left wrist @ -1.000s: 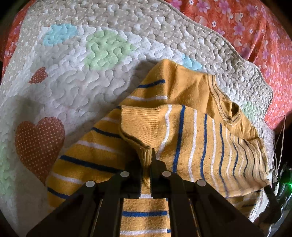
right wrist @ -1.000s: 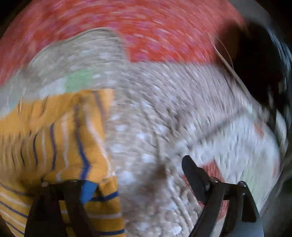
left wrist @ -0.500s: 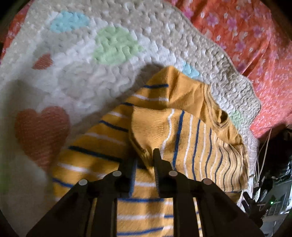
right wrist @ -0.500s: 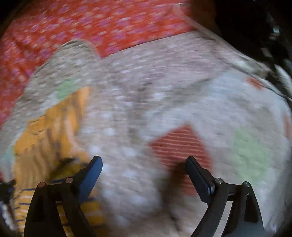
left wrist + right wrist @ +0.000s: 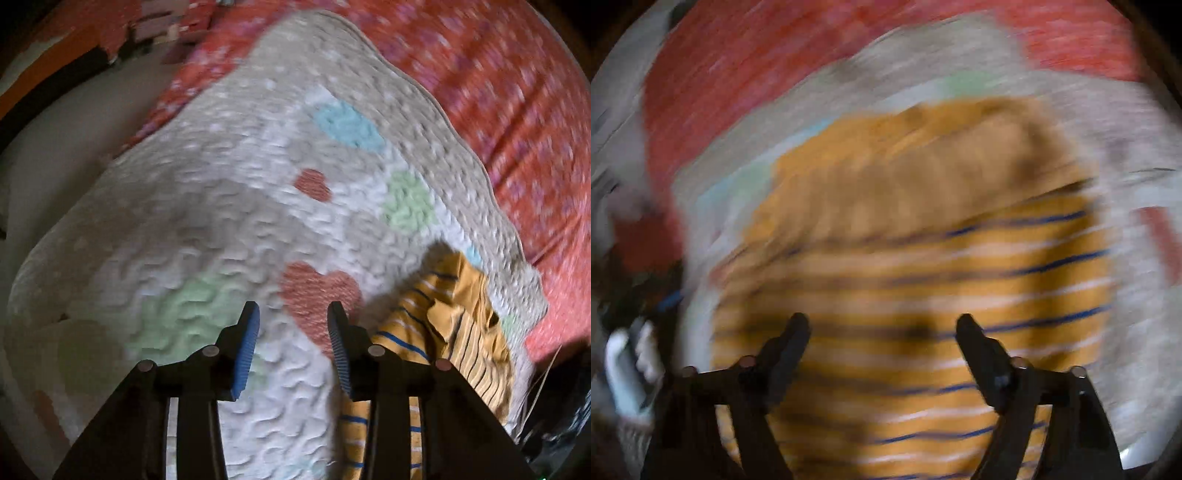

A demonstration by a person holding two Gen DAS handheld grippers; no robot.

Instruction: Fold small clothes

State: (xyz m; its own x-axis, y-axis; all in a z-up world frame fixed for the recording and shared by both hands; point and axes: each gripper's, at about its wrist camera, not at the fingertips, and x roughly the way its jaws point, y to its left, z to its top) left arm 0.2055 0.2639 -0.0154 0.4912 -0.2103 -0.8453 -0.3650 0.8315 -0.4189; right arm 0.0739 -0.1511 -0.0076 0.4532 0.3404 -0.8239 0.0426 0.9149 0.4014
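A small mustard-yellow sweater with blue and white stripes [image 5: 458, 332] lies partly folded on a quilted mat [image 5: 229, 229], at the lower right of the left wrist view. My left gripper [image 5: 293, 314] is open and empty, over a red heart patch, to the left of the sweater. In the blurred right wrist view the sweater [image 5: 916, 236] fills the middle. My right gripper [image 5: 882, 325] is open and empty, just above the sweater's striped body.
The quilted mat with pastel hearts lies on a red floral bedspread [image 5: 517, 92]. The bed's edge and pale floor [image 5: 55, 147] are at the upper left. A dark object and cables [image 5: 565, 406] sit past the mat's right edge.
My left gripper let go of the sleeve cuff, opened and swung left off the sweater. My right gripper swept back from the bare mat to over the sweater, still open.
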